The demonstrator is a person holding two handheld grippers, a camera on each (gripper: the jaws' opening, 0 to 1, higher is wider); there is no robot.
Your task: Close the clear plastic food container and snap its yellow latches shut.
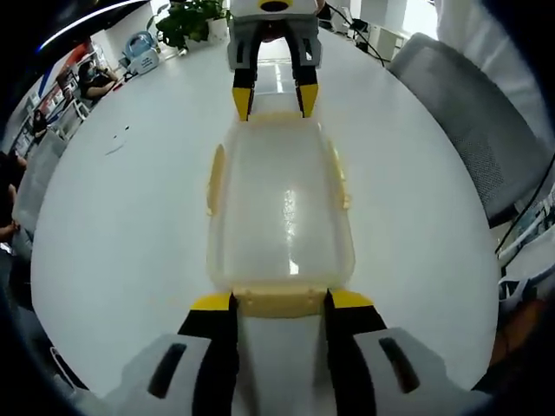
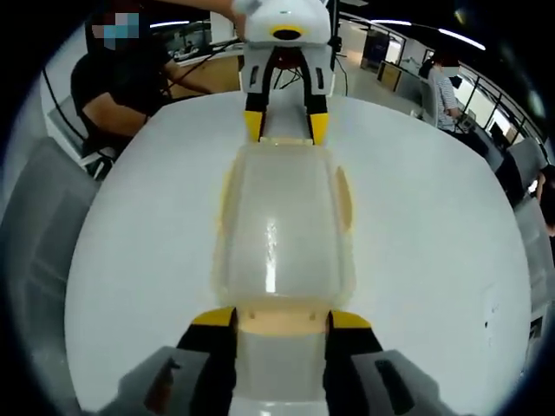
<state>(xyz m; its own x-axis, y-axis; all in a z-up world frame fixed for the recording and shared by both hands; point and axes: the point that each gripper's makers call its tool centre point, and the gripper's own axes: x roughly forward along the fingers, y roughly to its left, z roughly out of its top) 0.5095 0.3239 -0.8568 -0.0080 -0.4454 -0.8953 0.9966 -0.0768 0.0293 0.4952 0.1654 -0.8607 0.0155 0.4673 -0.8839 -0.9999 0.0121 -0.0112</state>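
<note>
A clear plastic food container (image 1: 282, 217) with its lid on lies lengthwise on the white table (image 1: 121, 243), and it also fills the middle of the right gripper view (image 2: 282, 234). Pale yellow latches sit on its long sides (image 1: 213, 178) (image 2: 344, 195). My left gripper (image 1: 280, 302) is open, its yellow-tipped jaws standing on either side of the near end latch (image 1: 279, 301). My right gripper (image 2: 282, 321) is also open and straddles the opposite end latch (image 2: 282, 319). Each gripper appears at the far end in the other's view: the right gripper (image 1: 275, 100) and the left gripper (image 2: 284, 126).
Grey office chairs stand by the table edge (image 1: 468, 121) (image 2: 39, 234). A potted plant (image 1: 186, 22) is at the table's far side. A seated person (image 2: 117, 82) is behind the table, and others stand further off (image 2: 444, 87).
</note>
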